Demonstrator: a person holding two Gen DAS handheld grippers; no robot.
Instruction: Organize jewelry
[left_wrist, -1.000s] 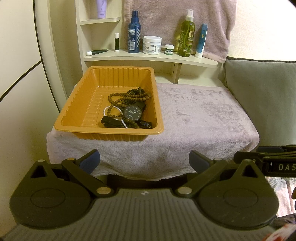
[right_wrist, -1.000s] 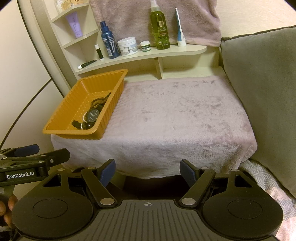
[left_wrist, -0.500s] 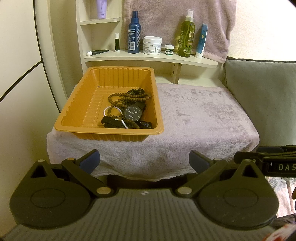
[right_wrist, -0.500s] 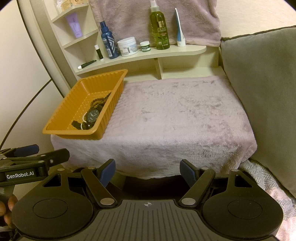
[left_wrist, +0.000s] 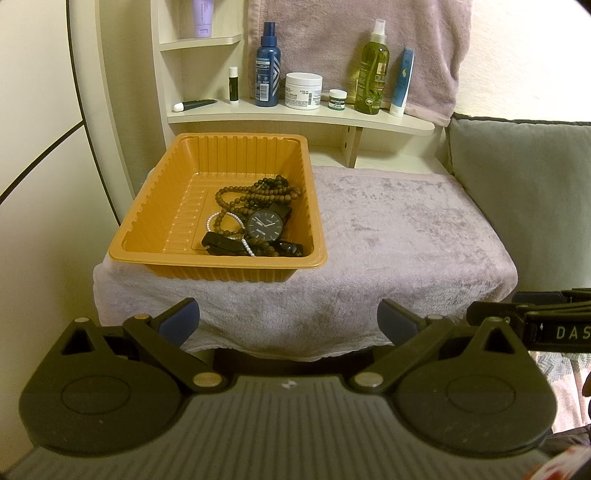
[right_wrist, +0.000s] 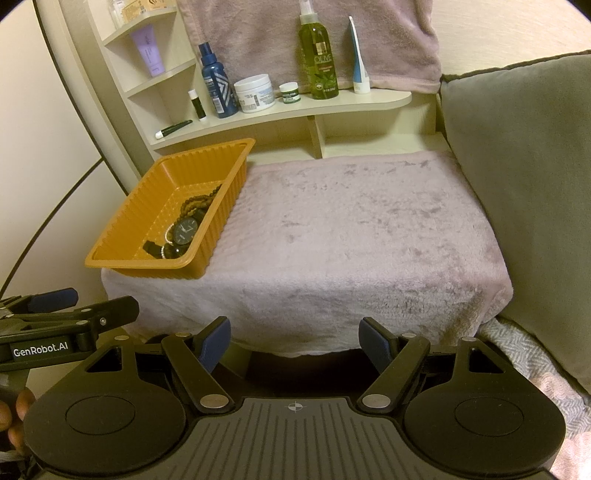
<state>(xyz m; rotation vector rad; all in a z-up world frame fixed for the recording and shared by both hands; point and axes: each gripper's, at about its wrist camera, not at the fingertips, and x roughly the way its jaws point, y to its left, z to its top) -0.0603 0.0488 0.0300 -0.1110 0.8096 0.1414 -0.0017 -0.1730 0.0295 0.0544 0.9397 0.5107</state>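
An orange ribbed tray (left_wrist: 155, 218) (right_wrist: 122, 229) sits on the left part of a towel-covered table (left_wrist: 406, 236) (right_wrist: 351, 229). Inside it lie a black watch (left_wrist: 265, 226) (right_wrist: 185, 232), a brown bead necklace (left_wrist: 255, 192) (right_wrist: 201, 201), a small white bead bracelet (left_wrist: 212, 219) and a dark strap (left_wrist: 221, 243), heaped toward the tray's right side. My left gripper (left_wrist: 290, 319) hangs open below the table's front edge, with nothing between its fingers. My right gripper (right_wrist: 295, 341) is open too, empty, in front of the table's middle.
A shelf (left_wrist: 295, 116) behind the table carries a blue spray bottle (left_wrist: 267, 70), a white jar (left_wrist: 303, 90), a green olive bottle (right_wrist: 319, 59) and tubes. A grey cushion (right_wrist: 524, 177) borders the table's right side. A wall stands at the left.
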